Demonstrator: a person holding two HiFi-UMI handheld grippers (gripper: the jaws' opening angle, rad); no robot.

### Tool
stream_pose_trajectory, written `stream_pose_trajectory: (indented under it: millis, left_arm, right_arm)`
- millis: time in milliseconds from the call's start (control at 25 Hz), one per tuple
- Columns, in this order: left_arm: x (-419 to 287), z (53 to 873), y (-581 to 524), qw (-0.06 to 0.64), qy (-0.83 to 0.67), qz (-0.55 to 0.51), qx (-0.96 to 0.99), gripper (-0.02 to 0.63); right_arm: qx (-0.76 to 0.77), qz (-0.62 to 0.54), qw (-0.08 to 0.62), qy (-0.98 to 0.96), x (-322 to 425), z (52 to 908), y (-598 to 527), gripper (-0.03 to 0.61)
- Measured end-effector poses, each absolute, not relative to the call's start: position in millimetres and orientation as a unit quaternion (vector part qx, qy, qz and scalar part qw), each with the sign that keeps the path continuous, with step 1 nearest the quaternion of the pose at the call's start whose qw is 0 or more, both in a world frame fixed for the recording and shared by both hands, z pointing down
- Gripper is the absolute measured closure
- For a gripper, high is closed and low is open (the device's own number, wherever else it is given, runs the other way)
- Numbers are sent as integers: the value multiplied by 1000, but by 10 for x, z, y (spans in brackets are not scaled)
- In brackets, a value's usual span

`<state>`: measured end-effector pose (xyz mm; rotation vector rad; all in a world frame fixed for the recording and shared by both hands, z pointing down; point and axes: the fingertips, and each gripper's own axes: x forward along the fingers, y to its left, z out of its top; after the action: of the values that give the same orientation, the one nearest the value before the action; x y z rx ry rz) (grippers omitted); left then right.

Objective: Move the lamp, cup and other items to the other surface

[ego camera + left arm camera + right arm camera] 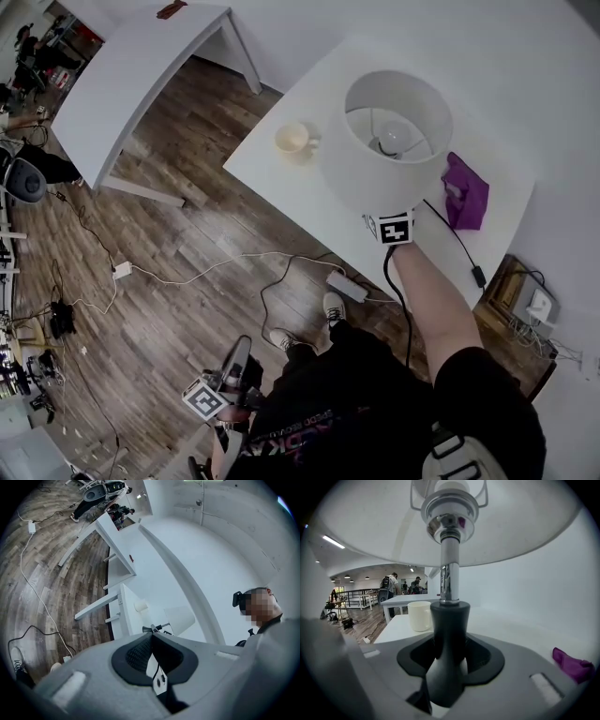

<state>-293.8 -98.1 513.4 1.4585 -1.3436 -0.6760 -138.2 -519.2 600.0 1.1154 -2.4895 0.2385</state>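
White table [272, 173]: lamp [375, 164] pickup seems in hand, its base pinched by the right hand-held gripper [450, 641]. The left hand-held gripper [151, 641] is pressed together, empty. Next likely calls for a steady, upright lift.

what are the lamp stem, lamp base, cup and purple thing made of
The lamp stem: polished metal, mirror reflections. The lamp base: matte black, plastic or painted metal, unclear. The cup: probably glazed cream ceramic, smooth soft sheen. The purple thing: soft cloth, crumpled folds.
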Motion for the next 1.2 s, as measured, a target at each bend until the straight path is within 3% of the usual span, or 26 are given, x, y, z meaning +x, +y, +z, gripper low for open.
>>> stream_pose_trajectory:
  millis: [1200]
  left_arm:
    - [-2992,5170,-970,503,-552,-273,606,618]
  right_arm:
    - [423,77,172,-886,-1256,5753,-5153,419]
